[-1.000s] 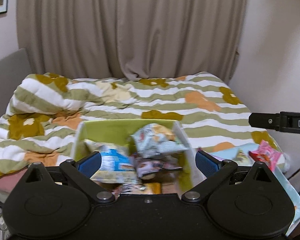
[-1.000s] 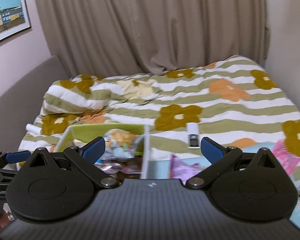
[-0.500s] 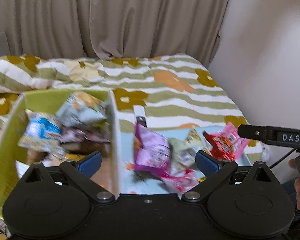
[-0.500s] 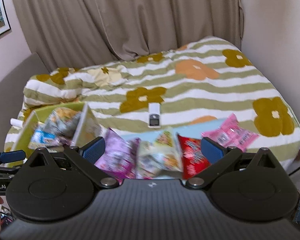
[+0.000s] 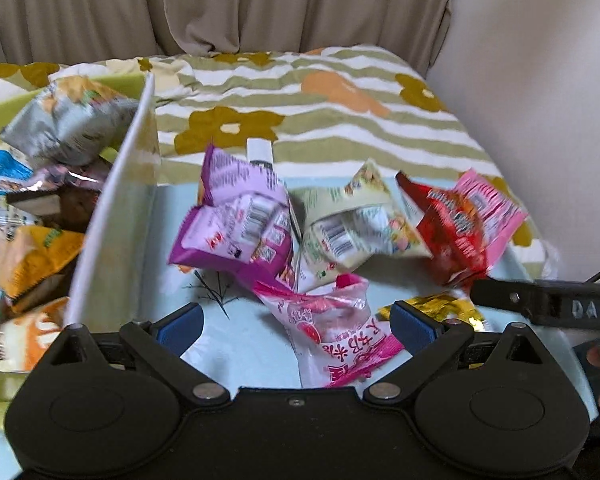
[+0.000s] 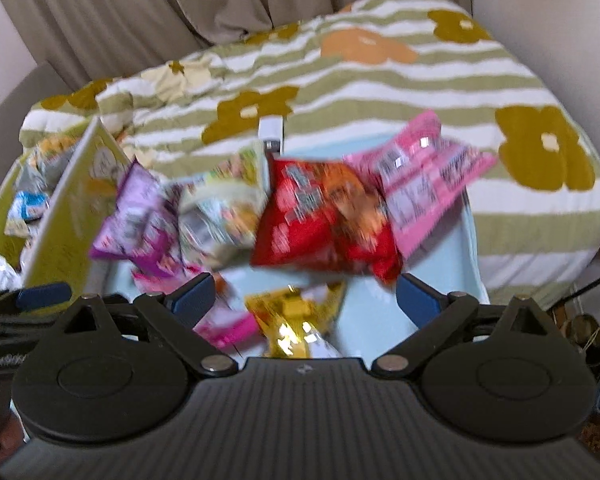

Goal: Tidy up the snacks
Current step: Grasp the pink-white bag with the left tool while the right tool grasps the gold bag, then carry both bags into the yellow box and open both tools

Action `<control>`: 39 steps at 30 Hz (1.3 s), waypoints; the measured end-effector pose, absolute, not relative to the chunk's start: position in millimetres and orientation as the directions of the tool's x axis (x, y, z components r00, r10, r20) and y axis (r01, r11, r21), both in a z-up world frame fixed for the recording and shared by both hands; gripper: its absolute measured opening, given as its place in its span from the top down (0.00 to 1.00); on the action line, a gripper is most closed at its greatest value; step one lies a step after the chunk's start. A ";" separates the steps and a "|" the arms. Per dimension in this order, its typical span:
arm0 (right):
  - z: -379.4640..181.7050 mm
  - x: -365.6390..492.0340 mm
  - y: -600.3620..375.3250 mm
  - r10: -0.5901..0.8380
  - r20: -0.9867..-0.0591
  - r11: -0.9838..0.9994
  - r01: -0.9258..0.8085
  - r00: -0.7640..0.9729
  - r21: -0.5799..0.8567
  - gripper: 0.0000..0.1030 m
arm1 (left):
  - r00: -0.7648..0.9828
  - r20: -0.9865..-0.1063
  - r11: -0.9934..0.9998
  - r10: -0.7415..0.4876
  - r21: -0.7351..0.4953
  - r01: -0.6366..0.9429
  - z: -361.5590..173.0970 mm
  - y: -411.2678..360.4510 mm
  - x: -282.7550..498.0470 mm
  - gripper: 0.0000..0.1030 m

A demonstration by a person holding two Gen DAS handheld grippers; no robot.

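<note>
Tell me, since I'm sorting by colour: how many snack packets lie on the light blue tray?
6, perhaps more hidden: purple packet at left, cream packet beside it, red packet, pink packet at the far right, pink-and-clear packet in front, gold packet nearest the right gripper.

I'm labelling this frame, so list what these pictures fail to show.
- Yellow foil packet: lower part hidden behind the right gripper body in the right wrist view; motion blur smears its print.
- Green box: cut off by the left edge in the left wrist view; lower snacks buried under others.
- Small white device: mostly hidden behind the purple packet.
- Red packet: text blurred.
</note>
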State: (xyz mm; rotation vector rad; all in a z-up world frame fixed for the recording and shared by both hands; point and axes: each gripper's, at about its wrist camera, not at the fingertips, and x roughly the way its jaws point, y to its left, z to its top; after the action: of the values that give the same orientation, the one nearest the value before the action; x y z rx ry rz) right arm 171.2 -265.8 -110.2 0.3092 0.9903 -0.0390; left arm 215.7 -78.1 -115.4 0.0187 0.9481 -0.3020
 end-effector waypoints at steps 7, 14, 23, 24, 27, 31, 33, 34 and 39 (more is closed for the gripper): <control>-139.4 163.7 -259.6 0.131 -0.850 0.970 0.112 0.511 0.217 0.00 | 0.518 -0.820 0.960 -0.244 -0.129 0.248 -141.6 -87.2 226.0 0.03; -157.1 164.2 -254.4 0.135 -0.860 0.978 0.074 0.493 0.196 0.07 | 0.476 -0.835 0.954 -0.274 -0.175 0.243 -164.4 -94.4 237.1 0.12; -163.2 168.1 -247.6 0.145 -0.863 0.984 0.024 0.483 0.178 0.21 | 0.450 -0.851 0.951 -0.269 -0.162 0.262 -173.5 -97.9 236.3 0.57; -163.6 168.5 -246.8 0.146 -0.864 0.984 0.021 0.483 0.178 0.22 | 0.450 -0.852 0.952 -0.266 -0.159 0.262 -172.5 -98.1 235.0 0.58; -164.5 169.9 -244.6 0.150 -0.864 0.984 0.015 0.481 0.179 0.25 | 0.454 -0.852 0.953 -0.261 -0.151 0.264 -168.4 -97.6 229.8 0.60; -166.6 172.4 -243.3 0.154 -0.865 0.984 0.006 0.477 0.179 0.32 | 0.464 -0.847 0.952 -0.259 -0.144 0.270 -160.0 -95.8 219.1 0.60; -167.6 173.2 -242.7 0.161 -0.864 0.983 0.003 0.477 0.184 0.38 | 0.474 -0.842 0.952 -0.259 -0.138 0.274 -154.2 -95.1 212.1 0.60; -167.3 173.2 -241.8 0.159 -0.864 0.983 0.001 0.477 0.182 0.39 | 0.479 -0.839 0.952 -0.257 -0.135 0.274 -151.3 -94.1 209.0 0.60; -153.0 169.8 -237.3 0.193 -0.844 0.977 -0.018 0.500 0.212 0.44 | 0.510 -0.823 0.958 -0.249 -0.131 0.257 -129.2 -86.8 196.5 0.60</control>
State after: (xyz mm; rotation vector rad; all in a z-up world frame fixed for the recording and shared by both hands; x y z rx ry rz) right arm 169.8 -237.3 -153.0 0.1842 1.0411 0.1284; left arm 196.5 -86.8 -129.2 0.0085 0.9899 -0.3044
